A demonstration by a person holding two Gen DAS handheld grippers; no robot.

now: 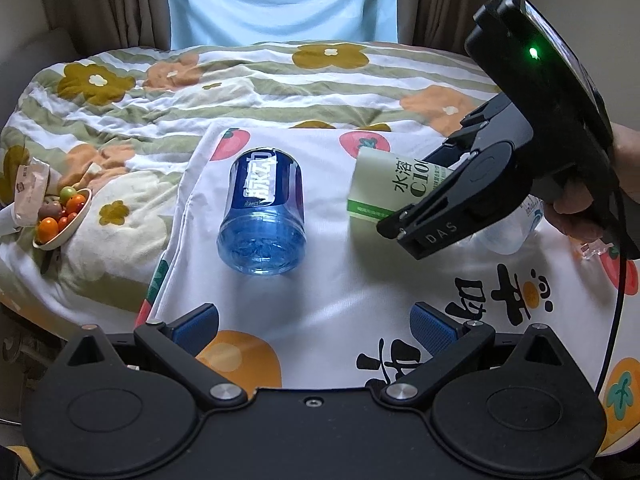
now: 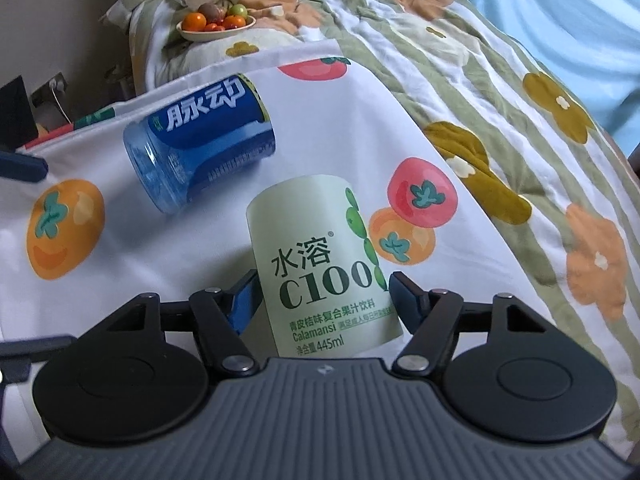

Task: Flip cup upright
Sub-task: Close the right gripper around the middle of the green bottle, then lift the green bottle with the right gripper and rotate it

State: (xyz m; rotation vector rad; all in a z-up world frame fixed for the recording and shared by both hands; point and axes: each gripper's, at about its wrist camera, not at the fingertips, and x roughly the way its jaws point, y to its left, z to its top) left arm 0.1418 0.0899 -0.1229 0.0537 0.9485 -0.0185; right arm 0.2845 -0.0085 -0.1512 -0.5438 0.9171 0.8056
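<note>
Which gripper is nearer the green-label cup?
Right. The right gripper has its jaws on either side of the green-label cup; the left gripper sits open, well back, facing the blue cup.

Premises: a home bedroom. Evidence: a bed covered by a quilted flower-print duvet (image 1: 132, 92), with a persimmon-print cloth (image 1: 340, 280) spread on top. Brown curtains (image 1: 100, 0) hang behind. A bowl of cherry tomatoes (image 2: 214, 24) sits on the bedding.
</note>
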